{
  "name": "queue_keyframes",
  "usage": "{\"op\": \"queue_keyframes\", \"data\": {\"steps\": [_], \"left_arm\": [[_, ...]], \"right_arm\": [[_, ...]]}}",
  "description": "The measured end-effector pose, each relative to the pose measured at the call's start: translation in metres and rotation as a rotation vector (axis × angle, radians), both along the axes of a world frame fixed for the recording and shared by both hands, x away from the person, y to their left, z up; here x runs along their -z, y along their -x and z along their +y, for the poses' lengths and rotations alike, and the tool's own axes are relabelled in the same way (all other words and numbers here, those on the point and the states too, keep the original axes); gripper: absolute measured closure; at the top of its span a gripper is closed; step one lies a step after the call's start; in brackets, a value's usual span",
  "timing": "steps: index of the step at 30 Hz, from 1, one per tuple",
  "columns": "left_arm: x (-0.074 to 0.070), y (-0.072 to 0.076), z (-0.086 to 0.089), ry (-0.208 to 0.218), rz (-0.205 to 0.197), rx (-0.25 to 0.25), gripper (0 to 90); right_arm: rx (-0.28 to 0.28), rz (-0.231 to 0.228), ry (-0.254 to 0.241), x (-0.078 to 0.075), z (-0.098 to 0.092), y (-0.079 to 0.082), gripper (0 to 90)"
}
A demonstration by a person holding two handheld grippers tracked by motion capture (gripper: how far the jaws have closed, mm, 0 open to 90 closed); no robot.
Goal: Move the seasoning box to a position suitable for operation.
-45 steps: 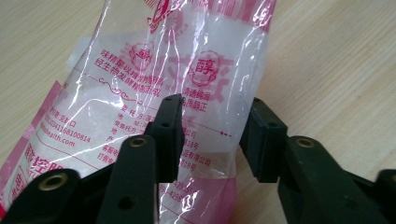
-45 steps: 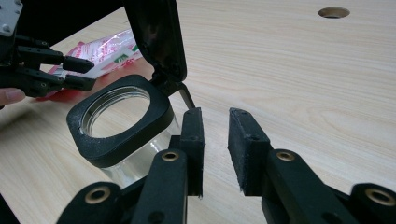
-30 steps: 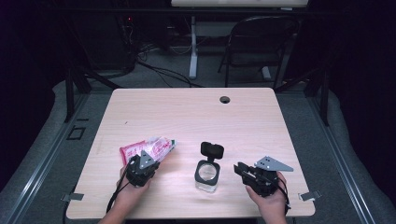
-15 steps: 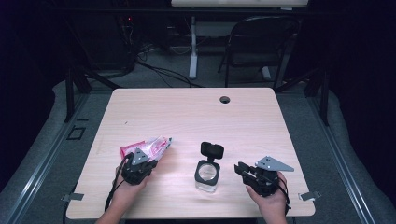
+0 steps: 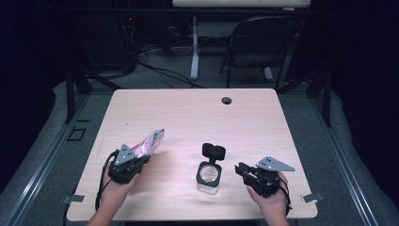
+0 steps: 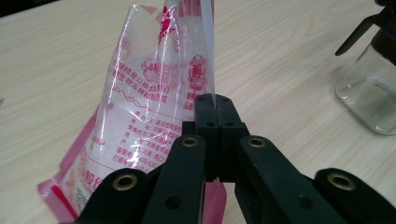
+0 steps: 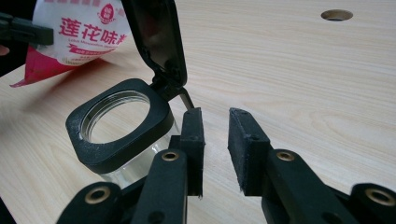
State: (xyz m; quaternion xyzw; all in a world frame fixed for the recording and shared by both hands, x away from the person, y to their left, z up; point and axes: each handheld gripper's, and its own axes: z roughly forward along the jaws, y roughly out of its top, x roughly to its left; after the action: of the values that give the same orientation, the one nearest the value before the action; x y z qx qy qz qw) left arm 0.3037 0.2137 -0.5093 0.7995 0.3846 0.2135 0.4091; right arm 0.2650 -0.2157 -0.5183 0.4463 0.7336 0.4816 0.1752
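Right gripper (image 5: 242, 170): it is at the near right part of the table, held in the person's right hand (image 5: 270, 197). In the right gripper view the two black jaws stand a little apart with only bare wood between them; they pinch nothing.
Left gripper (image 5: 141, 159): it is at the near left part, held in the left hand (image 5: 113, 190). In the left gripper view the jaws are pressed together on a thin edge of the packet.
Packet (image 6: 154, 102): a pink and clear plastic bag with red printed characters. It is clamped at its edge and stands up from the jaws, tilted; its lower pink corner is near the wood, but I cannot tell if it touches.
Jar (image 5: 209, 176): a clear glass jar with a black square collar, standing between the two grippers, just beside the right one. Its mouth is open.
Lid (image 5: 213, 151): black, hinged, standing upright at the far side of the jar.
Table (image 5: 197, 117): light wood.
Hole (image 5: 227, 100): a small round hole near the far edge of the table.
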Motion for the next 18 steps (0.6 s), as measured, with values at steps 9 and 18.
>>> {"op": "queue_keyframes", "data": {"steps": [9, 18], "left_arm": [[-0.022, 0.006, 0.006, 0.022, -0.075, -0.001, 90.0], [-0.035, 0.012, 0.000, 0.055, -0.103, 0.041, 90.0]], "right_arm": [[0.001, 0.002, -0.002, 0.000, 0.000, 0.000, 75.5], [0.012, 0.001, -0.005, 0.000, -0.001, 0.001, 75.6]]}}
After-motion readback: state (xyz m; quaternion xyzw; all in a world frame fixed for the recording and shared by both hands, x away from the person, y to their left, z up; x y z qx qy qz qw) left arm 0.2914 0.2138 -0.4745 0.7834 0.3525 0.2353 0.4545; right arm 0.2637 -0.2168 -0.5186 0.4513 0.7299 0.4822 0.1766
